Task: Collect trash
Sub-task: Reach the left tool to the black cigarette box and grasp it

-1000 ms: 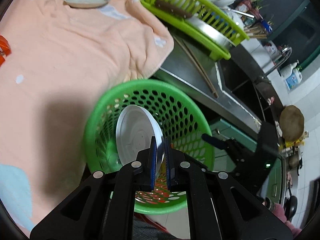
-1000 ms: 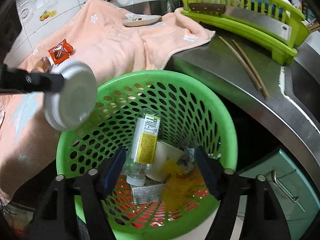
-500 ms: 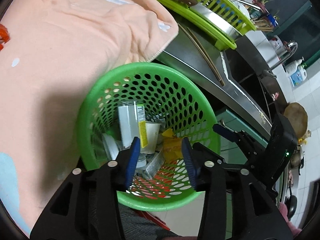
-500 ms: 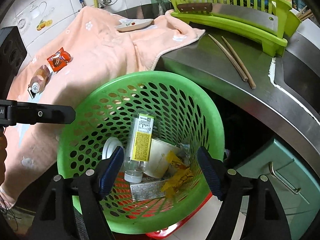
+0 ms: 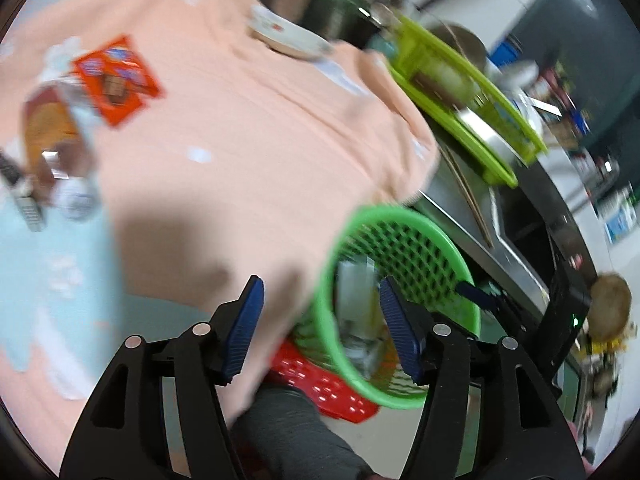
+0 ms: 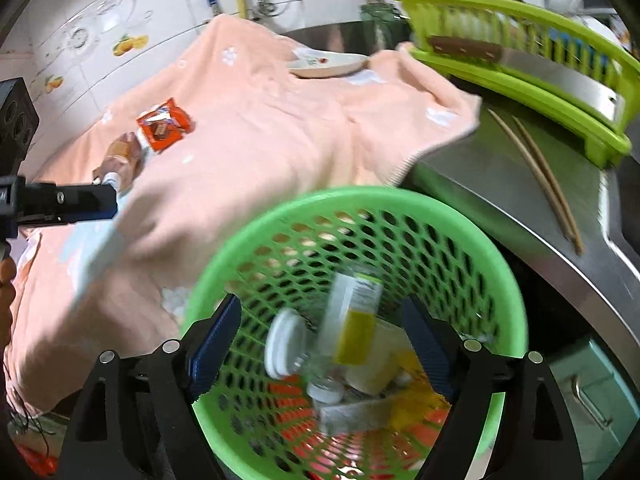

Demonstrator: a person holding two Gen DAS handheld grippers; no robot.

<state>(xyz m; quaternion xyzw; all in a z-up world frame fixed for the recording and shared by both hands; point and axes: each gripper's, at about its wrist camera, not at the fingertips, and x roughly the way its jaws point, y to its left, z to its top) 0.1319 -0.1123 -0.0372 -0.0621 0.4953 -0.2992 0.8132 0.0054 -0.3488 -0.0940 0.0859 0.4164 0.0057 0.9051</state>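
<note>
Both grippers, left gripper (image 5: 320, 326) and right gripper (image 6: 326, 346), were black, angular frames with silver screws at the joints and ribbed blue pads (image 5: 244, 326) on each finger; grey clothing (image 5: 296, 428) showed at six o'clock.

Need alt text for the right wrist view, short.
An open right gripper hangs over a green basket holding a bottle, white lid and scraps. Behind, an orange wrapper lies on a peach towel; the left gripper enters at left.

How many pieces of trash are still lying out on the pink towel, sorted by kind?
Orange snack wrapper: 1
Bottle lying on its side: 1
Total: 2

The plate at the towel's far end is not counted as trash.
</note>
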